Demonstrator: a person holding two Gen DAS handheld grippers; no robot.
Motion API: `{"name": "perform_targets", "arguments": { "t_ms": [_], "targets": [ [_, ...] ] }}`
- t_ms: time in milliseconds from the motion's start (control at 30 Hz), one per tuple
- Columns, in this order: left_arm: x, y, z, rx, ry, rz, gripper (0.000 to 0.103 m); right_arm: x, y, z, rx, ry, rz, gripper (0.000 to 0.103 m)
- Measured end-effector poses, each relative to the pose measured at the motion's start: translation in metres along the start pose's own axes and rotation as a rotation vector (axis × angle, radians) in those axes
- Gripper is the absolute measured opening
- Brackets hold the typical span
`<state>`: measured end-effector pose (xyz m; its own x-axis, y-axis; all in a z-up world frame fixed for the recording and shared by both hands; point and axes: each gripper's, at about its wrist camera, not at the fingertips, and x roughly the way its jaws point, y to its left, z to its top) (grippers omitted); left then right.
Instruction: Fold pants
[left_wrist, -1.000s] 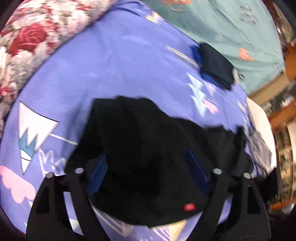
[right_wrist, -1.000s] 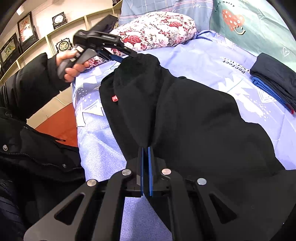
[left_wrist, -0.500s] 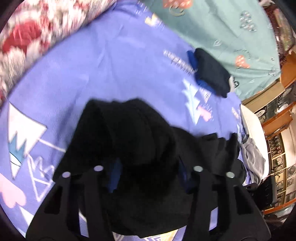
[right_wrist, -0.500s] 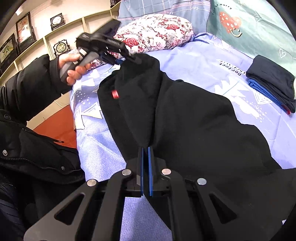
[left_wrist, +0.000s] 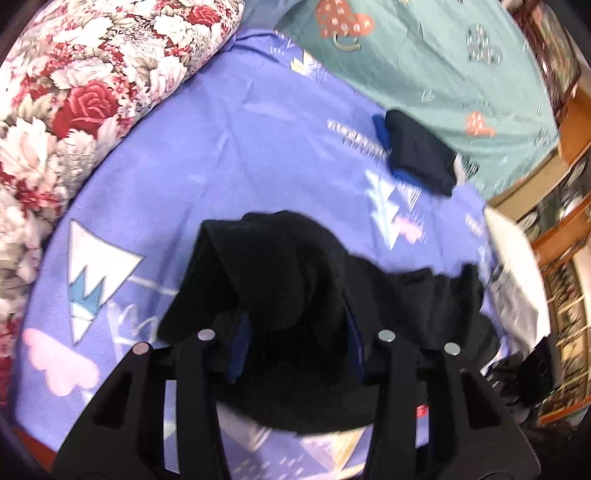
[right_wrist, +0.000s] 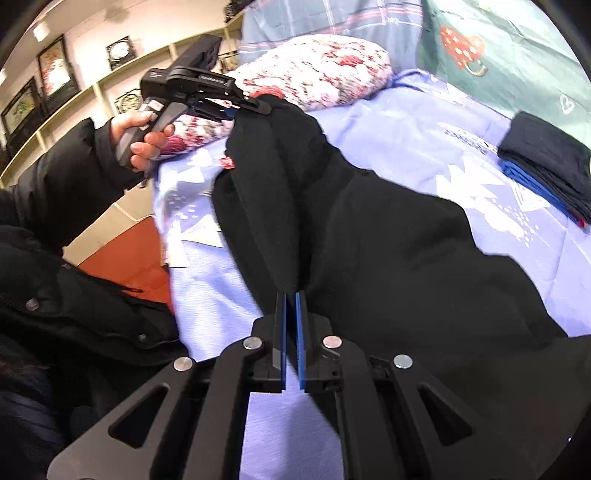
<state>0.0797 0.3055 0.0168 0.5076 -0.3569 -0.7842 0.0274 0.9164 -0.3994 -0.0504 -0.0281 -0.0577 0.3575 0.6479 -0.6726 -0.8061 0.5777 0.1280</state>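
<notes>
Black pants (right_wrist: 369, 229) with a small red tag (right_wrist: 226, 161) lie across the purple bedsheet (right_wrist: 388, 136). My right gripper (right_wrist: 291, 295) is shut on a fold of the pants near the bed's front edge. My left gripper (left_wrist: 295, 332) has its jaws wide apart with a bunched end of the pants (left_wrist: 280, 266) draped between them. In the right wrist view the left gripper (right_wrist: 251, 107) holds that end lifted above the bed, near the floral pillow.
A floral pillow (left_wrist: 81, 85) lies at the head of the bed. A teal blanket (left_wrist: 436, 51) covers the far side. A folded stack of dark and blue clothes (left_wrist: 417, 155) sits on the sheet. Wooden shelves (left_wrist: 561, 236) stand to the right.
The left gripper has lifted the pants end higher and moved it toward the pillow. The right gripper stays shut on its fold.
</notes>
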Motion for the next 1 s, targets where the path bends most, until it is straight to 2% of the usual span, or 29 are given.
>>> {"name": "perform_targets", "arguments": {
  "t_ms": [133, 200, 267, 467, 500, 533, 600, 667, 767, 833, 900, 933, 1000],
  "targets": [
    [0.019, 0.02, -0.009, 0.055, 0.161, 0.089, 0.053, 0.008, 0.013, -0.001, -0.046, 0.043, 0.008, 0.004],
    [0.035, 0.04, -0.012, 0.052, 0.217, 0.163, 0.057, 0.025, 0.019, -0.004, -0.072, 0.089, -0.029, 0.004],
    [0.042, 0.051, -0.01, 0.031, 0.226, 0.172, 0.063, 0.037, 0.024, -0.005, -0.089, 0.111, -0.057, 0.004],
    [0.04, 0.038, 0.003, 0.097, 0.204, 0.237, 0.063, 0.048, 0.033, -0.004, -0.104, 0.123, -0.091, 0.004],
    [0.04, 0.038, 0.002, 0.106, 0.212, 0.249, 0.067, 0.048, 0.033, -0.005, -0.106, 0.125, -0.095, 0.004],
    [0.041, 0.041, 0.001, 0.104, 0.221, 0.268, 0.077, 0.049, 0.033, -0.006, -0.104, 0.127, -0.099, 0.005],
    [0.04, 0.05, -0.003, 0.089, 0.232, 0.294, 0.087, 0.053, 0.032, -0.01, -0.094, 0.136, -0.099, 0.012],
    [0.035, 0.057, -0.008, 0.068, 0.232, 0.29, 0.088, 0.052, 0.034, -0.012, -0.093, 0.13, -0.112, 0.047],
    [0.013, 0.056, -0.016, 0.06, 0.198, 0.297, 0.087, 0.031, 0.029, -0.012, -0.059, 0.064, -0.102, 0.047],
    [-0.008, 0.052, -0.022, 0.075, 0.163, 0.3, 0.086, 0.007, 0.017, -0.012, 0.001, -0.003, -0.09, 0.047],
    [-0.031, 0.05, -0.024, 0.064, 0.121, 0.32, 0.086, -0.023, -0.005, -0.015, 0.096, -0.081, -0.122, 0.047],
    [-0.046, 0.051, -0.025, 0.04, 0.085, 0.333, 0.086, -0.044, -0.025, -0.019, 0.178, -0.129, -0.164, 0.051],
    [-0.068, 0.053, -0.022, -0.004, 0.021, 0.356, 0.086, -0.081, -0.066, -0.034, 0.349, -0.202, -0.26, 0.07]
  ]
}}
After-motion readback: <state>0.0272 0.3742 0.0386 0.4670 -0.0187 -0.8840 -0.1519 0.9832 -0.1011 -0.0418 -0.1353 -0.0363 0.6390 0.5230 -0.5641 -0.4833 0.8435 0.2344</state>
